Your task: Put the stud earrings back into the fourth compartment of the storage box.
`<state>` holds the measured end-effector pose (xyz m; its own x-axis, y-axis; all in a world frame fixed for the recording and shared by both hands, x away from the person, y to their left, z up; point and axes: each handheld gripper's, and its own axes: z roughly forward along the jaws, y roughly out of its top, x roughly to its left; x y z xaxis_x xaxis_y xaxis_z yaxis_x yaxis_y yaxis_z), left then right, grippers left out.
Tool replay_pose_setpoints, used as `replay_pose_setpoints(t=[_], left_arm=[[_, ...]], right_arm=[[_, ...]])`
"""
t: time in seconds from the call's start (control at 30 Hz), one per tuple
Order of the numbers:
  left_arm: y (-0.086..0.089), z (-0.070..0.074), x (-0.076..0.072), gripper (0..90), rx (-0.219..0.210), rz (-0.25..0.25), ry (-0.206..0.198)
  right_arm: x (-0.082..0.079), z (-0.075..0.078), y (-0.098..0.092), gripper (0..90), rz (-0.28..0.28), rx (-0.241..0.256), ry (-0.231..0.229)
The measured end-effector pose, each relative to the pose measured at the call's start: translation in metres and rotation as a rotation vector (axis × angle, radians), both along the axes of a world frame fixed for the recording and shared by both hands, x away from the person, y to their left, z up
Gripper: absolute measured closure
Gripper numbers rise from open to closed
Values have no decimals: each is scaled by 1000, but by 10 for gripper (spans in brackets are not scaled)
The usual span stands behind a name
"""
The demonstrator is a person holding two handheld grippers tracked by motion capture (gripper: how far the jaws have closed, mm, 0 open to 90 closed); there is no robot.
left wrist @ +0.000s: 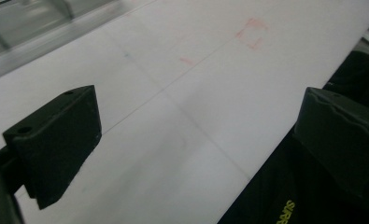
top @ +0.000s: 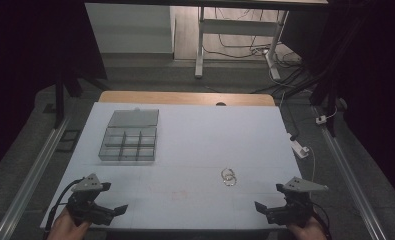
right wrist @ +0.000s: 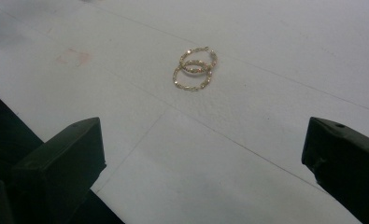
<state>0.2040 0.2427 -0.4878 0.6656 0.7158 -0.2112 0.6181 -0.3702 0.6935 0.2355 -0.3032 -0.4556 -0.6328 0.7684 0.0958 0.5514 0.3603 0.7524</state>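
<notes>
Two gold hoop rings point(top: 229, 176) lie overlapping on the white table, right of centre; in the right gripper view the rings point(right wrist: 194, 69) rest well ahead of the jaws. My right gripper point(top: 266, 210) is held at the front right edge, open and empty, with the rings ahead and to its left point(right wrist: 203, 154). A clear compartment box point(top: 130, 136) with its lid folded back sits at the back left. Over the front left edge my left gripper point(top: 112, 212) is open with nothing between its fingers point(left wrist: 191, 144).
The white table point(top: 195, 135) has faint pencil lines and a red square mark point(left wrist: 251, 32) near the front centre. The box's edge point(left wrist: 28, 28) shows at the top left of the left gripper view. Metal rails point(top: 30, 175) run along both sides of the table.
</notes>
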Motion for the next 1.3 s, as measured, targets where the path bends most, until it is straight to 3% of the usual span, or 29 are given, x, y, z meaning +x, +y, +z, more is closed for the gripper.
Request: replay_pose_setpoints(t=[0.57,0.73,0.87,1.3], left_arm=[[-43,6,34,13,-4,-85,-18],[-62,6,47,8,38,-127,-29],[-78,5,57,5,39,-156,-31],[-133,6,92,14,102,-236,-47]], right_arm=[[0,0,2,0,28,-13,-1],[0,0,2,0,22,-12,-2],[0,0,2,0,24,-13,-2],[0,0,2,0,26,-14,1]])
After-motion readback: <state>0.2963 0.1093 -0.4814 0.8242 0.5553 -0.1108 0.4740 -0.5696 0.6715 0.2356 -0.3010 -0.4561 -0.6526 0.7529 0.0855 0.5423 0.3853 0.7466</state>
